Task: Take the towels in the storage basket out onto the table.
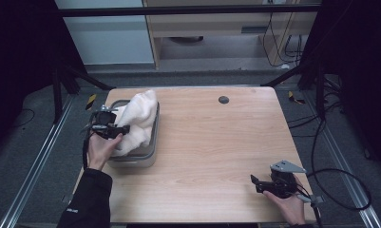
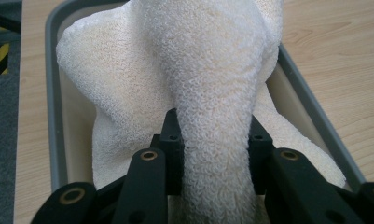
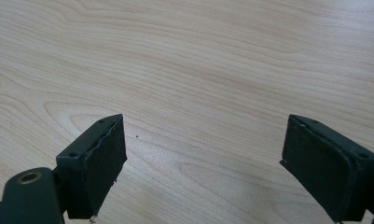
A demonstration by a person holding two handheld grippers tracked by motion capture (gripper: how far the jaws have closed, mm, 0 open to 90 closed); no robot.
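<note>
Our left gripper pinches a fold of the white towel, which rises straight ahead of it, heaped in the grey tray at the table's left edge. Our right gripper, jaws spread, rests well apart on bare wood.

No text, brand, label or number can be read anywhere. The nearest thing to a sign is yellow-and-black hazard striping: 1 strip on the floor at about 10 o'clock from the table, another at about 2 o'clock, and a piece of the same striping at 9 o'clock in the left gripper view. A small pale mark on the person's dark sleeve is too blurred to read.
</note>
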